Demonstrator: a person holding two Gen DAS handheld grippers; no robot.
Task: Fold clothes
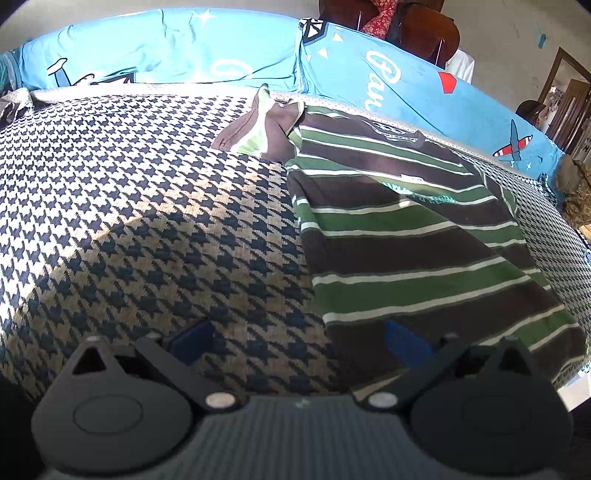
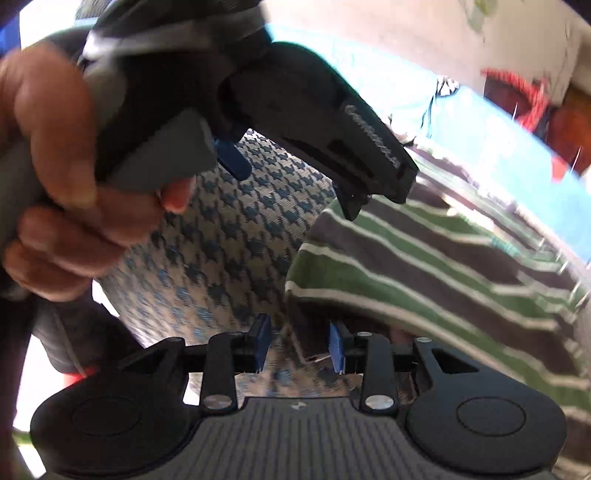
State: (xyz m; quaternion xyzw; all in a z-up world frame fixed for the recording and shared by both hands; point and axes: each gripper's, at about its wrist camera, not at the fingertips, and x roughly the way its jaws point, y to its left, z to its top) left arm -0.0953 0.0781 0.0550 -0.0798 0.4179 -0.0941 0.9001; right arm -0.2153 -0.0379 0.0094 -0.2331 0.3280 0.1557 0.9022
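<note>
A green, brown and white striped shirt (image 1: pixel 406 236) lies spread on the houndstooth bed cover (image 1: pixel 147 221), its collar toward the far pillows. My left gripper (image 1: pixel 299 339) is open wide over the shirt's near left edge, one blue pad over the cover and the other over the cloth. The right wrist view shows the same shirt (image 2: pixel 424 266) and a hand (image 2: pixel 55 166) holding the left gripper (image 2: pixel 295 184) above its edge. My right gripper (image 2: pixel 299 345) is open, low at the shirt's near corner, which sits between the pads close to the right one.
Two light blue printed pillows (image 1: pixel 166 48) line the far side of the bed. Behind them stands a dark wooden chair (image 1: pixel 424 26) with red cloth on it. A wooden door (image 1: pixel 565 107) is at the far right. The bed's right edge falls away past the shirt.
</note>
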